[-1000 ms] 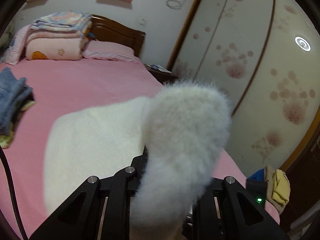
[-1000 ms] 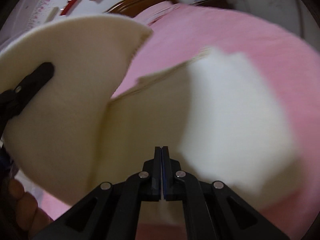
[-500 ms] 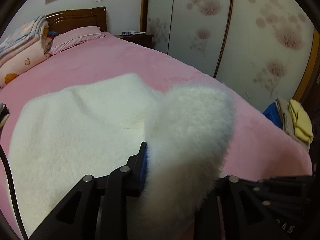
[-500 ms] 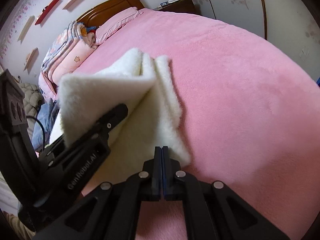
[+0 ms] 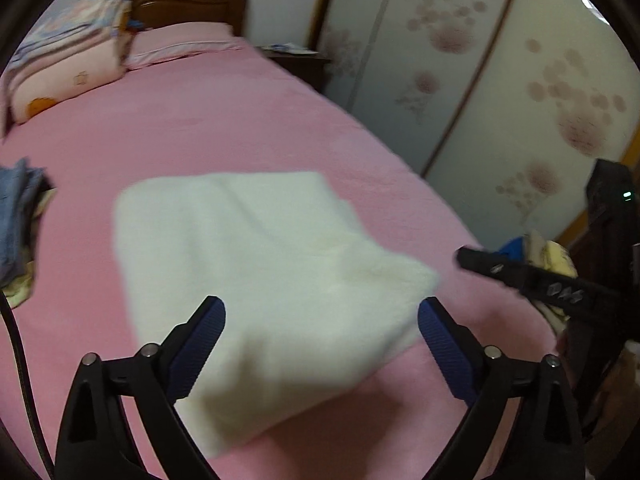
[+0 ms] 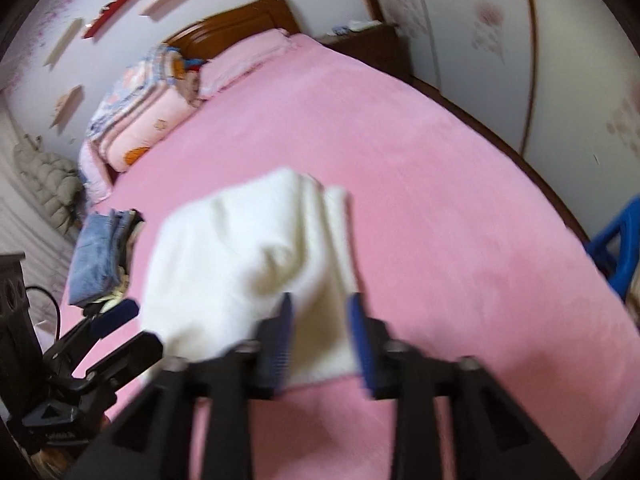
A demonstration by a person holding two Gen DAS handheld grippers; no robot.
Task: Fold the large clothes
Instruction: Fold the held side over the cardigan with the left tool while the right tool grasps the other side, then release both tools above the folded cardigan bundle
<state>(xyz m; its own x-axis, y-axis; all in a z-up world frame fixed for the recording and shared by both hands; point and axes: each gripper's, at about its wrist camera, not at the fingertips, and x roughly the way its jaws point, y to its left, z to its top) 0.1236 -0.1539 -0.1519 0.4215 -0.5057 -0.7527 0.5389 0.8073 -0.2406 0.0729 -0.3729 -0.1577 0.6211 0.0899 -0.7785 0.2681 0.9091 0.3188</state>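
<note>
Left gripper (image 5: 320, 320) opening, right gripper (image 6: 320, 316) opening, both empty, folded white garment (image 5: 260, 272) on pink bed (image 5: 240, 120)

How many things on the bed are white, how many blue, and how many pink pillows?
White: 1, the fluffy garment
Blue: 1, the folded jeans
Pink pillows: 1, the pillow
Total: 3

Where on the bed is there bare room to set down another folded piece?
Bare pink sheet runs wide between the white fleece garment and the wardrobe-side edge, and up toward the pillow. The other side is crowded: folded jeans sit beside the fleece, with stacked quilts beyond them at the headboard.
</note>
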